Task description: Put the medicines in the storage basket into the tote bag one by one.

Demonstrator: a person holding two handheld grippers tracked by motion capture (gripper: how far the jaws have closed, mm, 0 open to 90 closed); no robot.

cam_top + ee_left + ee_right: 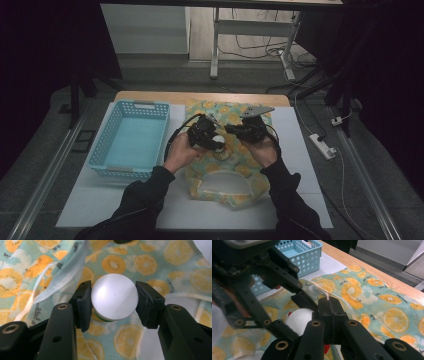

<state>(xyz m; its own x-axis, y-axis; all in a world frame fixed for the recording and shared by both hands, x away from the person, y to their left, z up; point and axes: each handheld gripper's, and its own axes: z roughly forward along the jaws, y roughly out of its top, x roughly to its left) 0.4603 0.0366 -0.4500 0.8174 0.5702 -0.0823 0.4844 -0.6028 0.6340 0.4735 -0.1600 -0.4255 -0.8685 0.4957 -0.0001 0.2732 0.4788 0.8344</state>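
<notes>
We have the white-capped bottle (114, 297) clamped in left gripper (113, 302); right gripper (329, 312) pinches the apron (227, 150) strap. Basket (131, 137) at 9 o'clock, nothing dropped in it yet.

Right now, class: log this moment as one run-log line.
left gripper: shut on white-capped bottle | right gripper: shut, pinching fruit-print cloth edge | blue basket: left of cloth

Dim, perhaps overhead-lit; blurred foregrounds.
</notes>
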